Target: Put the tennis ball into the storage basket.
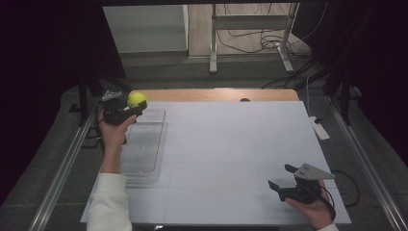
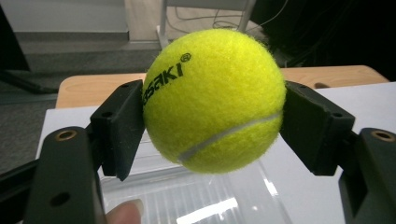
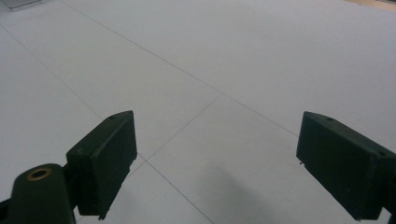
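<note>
A yellow tennis ball [image 1: 136,99] is clamped in my left gripper [image 1: 132,107] at the far left of the table, above the far end of a clear plastic tray [image 1: 144,144]. In the left gripper view both black pads press on the sides of the ball [image 2: 214,100], with the tray [image 2: 196,200] below it. My right gripper [image 1: 283,177] stands open near the table's front right, nothing between its jaws. Its own view shows the wide gap of the right gripper [image 3: 215,170] over the bare white sheet.
A white sheet [image 1: 231,144] covers the table, with a strip of wooden tabletop [image 1: 216,95] showing at the far edge. A white remote-like object [image 1: 319,129] lies at the right edge. A metal stand [image 1: 250,38] and cables lie on the floor beyond.
</note>
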